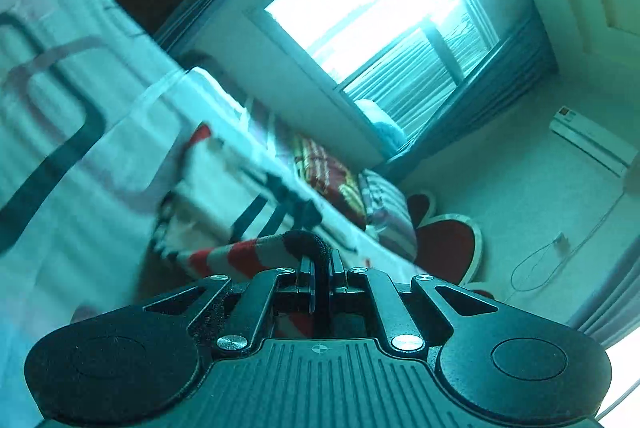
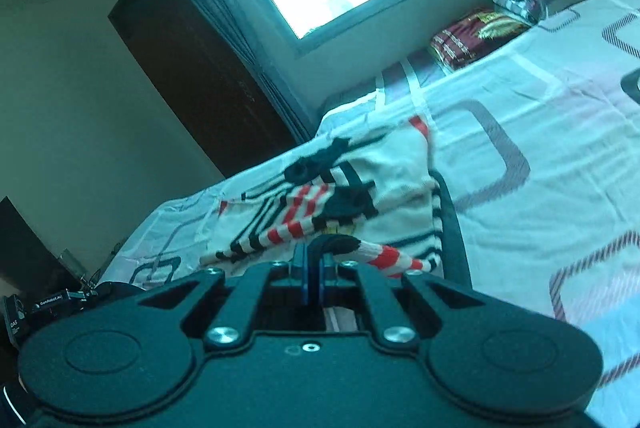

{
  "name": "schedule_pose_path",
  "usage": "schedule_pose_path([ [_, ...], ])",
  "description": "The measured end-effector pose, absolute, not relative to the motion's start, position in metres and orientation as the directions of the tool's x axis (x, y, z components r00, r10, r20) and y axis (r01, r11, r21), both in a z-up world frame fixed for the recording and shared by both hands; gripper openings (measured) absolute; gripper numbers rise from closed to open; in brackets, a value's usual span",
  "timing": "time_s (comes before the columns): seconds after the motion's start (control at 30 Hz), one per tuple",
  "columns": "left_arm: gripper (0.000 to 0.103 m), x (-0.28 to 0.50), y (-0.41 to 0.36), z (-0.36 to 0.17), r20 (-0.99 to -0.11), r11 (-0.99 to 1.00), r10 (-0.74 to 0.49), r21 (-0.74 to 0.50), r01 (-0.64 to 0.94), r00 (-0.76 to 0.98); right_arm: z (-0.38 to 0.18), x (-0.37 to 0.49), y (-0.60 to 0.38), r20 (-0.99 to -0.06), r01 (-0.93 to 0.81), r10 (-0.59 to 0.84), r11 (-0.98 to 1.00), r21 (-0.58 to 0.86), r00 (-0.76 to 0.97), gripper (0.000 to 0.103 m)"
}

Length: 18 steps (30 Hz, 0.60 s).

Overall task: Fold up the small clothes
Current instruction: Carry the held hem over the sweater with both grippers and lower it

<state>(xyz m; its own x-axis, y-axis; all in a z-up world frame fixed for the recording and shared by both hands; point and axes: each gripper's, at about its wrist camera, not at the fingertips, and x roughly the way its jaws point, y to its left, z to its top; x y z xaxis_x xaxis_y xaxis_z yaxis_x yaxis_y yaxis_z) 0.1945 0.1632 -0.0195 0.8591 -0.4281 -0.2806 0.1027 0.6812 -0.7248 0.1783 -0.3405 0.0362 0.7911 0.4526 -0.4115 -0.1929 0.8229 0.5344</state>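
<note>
Left claw [image 1: 321, 260] and right claw [image 2: 314, 256] each clamped on striped hem of small sweater [image 2: 360, 184], rest lying on bed [image 2: 540, 156]. Step: lifting hem for fold. Next, probably: carry hem over body evenly, keep tension.

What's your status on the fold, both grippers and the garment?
Left gripper and right gripper both shut on the striped garment. Near edge lifted, rest on the bed. Nothing in the way.

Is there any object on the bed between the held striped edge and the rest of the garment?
Nothing visible. Both the left gripper and right gripper are shut on the cream knitted garment with red and black stripes; only the patterned bedsheet lies around it.
</note>
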Motion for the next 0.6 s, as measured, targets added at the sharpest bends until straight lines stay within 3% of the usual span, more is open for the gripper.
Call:
schedule_pose_path([
  [0.27,0.005,0.313,0.16,0.015,-0.321,0.732,-0.42,-0.673,0.108,0.849,0.057,0.296,-0.356,-0.388,-0.149,0.455,0.78,0.608,0.801,0.006],
  [0.6,0.006,0.449,0.16,-0.045,-0.472,0.765,-0.394,-0.645,-0.003,0.789,-0.02,0.451,-0.364,-0.488,-0.03,0.497,0.722,0.692,0.718,0.006],
])
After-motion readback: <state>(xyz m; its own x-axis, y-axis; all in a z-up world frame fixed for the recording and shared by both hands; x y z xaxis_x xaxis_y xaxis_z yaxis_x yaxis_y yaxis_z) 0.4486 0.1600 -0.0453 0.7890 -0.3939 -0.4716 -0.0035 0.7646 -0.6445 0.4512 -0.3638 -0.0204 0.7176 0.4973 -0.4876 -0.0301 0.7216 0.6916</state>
